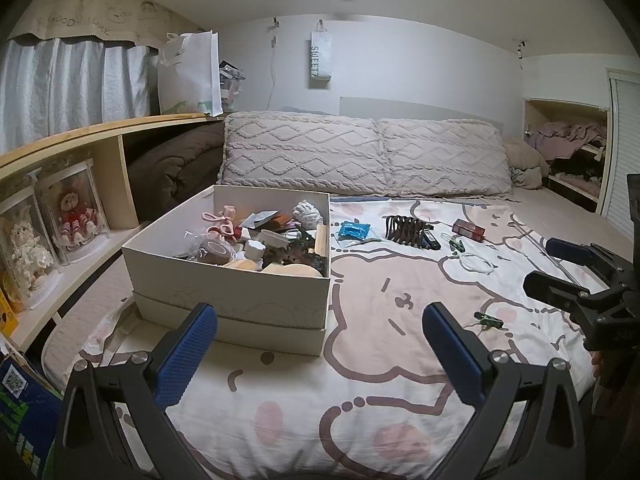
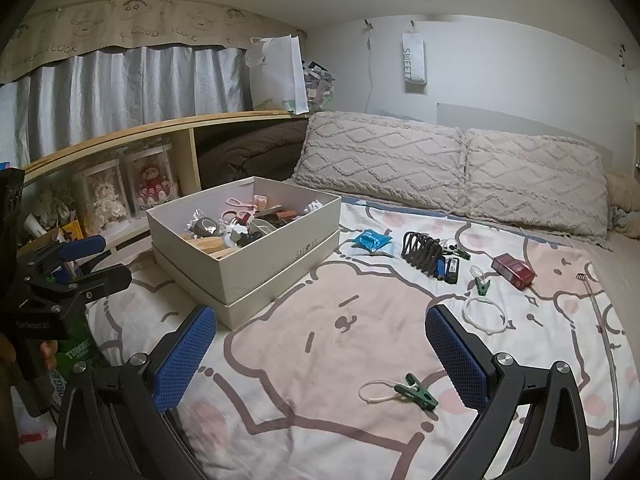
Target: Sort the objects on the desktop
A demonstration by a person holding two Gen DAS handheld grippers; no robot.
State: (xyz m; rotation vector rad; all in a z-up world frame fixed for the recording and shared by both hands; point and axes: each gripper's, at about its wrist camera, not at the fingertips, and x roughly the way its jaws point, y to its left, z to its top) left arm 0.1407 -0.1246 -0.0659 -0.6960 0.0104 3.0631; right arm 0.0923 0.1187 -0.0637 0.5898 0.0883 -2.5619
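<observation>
While hovering over the bed [image 2: 320, 360], both spread wide, nothing held: left gripper [image 1: 320, 344], right gripper [image 2: 320, 344]. Shoebox [image 2: 256, 264] parked near the bed's left edge, stuffed already. Green clip [image 2: 416, 391] just beside the right gripper's right finger. Hair claw [image 2: 422, 252], red pack [image 2: 513, 270], blue packet [image 2: 370, 240] scattered beyond.

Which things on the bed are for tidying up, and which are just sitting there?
For tidying:
white box
green clip
red packet
blue packet
black hair claw
white ring

Just sitting there:
pillows
dolls in cases
white bag
</observation>
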